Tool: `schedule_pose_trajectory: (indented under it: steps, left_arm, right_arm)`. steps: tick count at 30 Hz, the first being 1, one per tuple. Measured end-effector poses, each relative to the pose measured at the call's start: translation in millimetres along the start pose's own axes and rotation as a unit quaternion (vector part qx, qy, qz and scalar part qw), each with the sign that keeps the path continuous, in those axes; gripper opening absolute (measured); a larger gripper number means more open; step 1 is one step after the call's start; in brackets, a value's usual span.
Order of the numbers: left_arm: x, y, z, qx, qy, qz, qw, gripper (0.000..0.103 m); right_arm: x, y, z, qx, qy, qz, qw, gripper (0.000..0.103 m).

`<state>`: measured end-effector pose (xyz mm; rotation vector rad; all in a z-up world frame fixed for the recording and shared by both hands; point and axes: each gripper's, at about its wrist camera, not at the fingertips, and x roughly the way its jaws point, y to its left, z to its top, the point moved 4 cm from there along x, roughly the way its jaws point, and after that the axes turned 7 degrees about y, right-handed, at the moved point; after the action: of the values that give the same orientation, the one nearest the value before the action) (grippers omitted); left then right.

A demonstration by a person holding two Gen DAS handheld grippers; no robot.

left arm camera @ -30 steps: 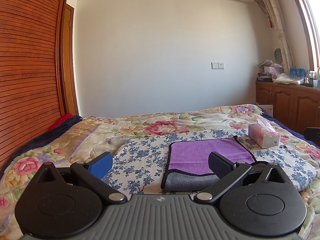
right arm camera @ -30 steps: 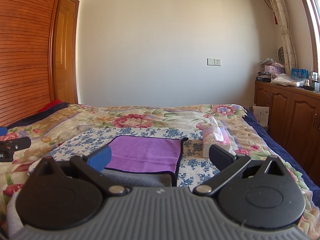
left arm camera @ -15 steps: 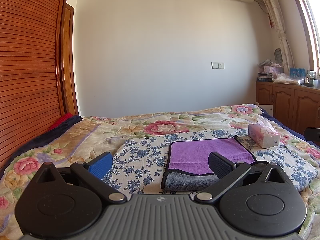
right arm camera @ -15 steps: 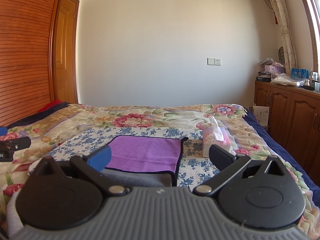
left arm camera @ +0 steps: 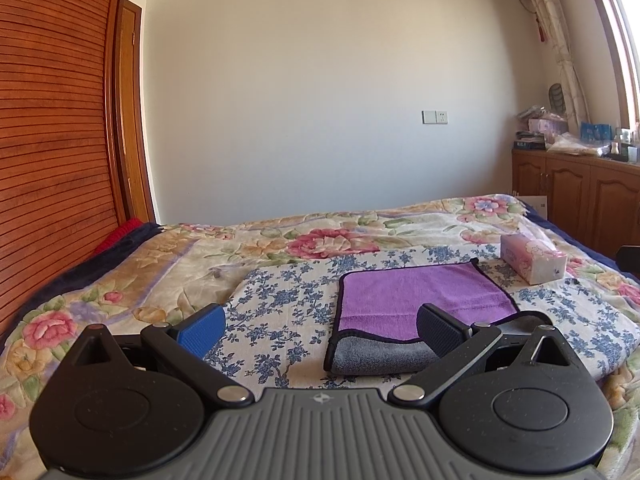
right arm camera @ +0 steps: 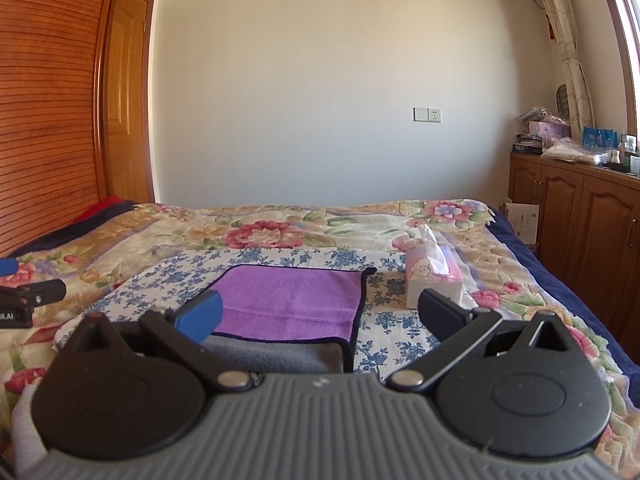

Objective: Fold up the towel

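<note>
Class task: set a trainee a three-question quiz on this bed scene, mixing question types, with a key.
1. True or false: the left gripper is shut on the towel.
2. The tissue box stands: A) on the towel; B) beside it, apart; C) under it.
3. Fill in: the towel's upper face is ____, with grey showing at the near edge.

Key: 1 false, both the left and the right gripper are open; 2 B; 3 purple.

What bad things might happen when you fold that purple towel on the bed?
The purple towel lies on a loose blue-flowered cloth, so pinching an edge might grab that cloth too. The tissue box stands close to the towel's right side, so a swinging right hand-held gripper might knock it over. The soft bed may let layers slide crooked.
</note>
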<state>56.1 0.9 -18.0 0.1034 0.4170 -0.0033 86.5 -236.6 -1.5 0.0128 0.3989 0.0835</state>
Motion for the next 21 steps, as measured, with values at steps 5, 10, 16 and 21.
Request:
schedule_pose_trajectory:
  steps: [5, 10, 16, 21]
  left_arm:
    - [13.4, 0.1, -2.4, 0.004, 0.021, -0.001, 0.9998, 0.103]
    - [22.9, -1.9, -2.5, 0.012, 0.033, -0.002, 0.9994, 0.103]
    - [34.1, -2.7, -3.4, 0.021, 0.047, -0.008, 0.9986, 0.103]
    - [40.6, -6.1, -3.8, 0.030, 0.053, -0.013, 0.9981, 0.103]
  right_arm:
    - [8.7, 0.4, -0.2, 0.002, 0.013, 0.002, 1.000, 0.103]
    - [15.9, 0.3, 0.6, 0.004, 0.022, 0.004, 1.000, 0.103]
    - [23.7, 1.0, 1.6, 0.002, 0.031, 0.008, 0.999, 0.103]
    - [29.9, 0.5, 1.1, -0.001, 0.037, 0.012, 0.999, 0.103]
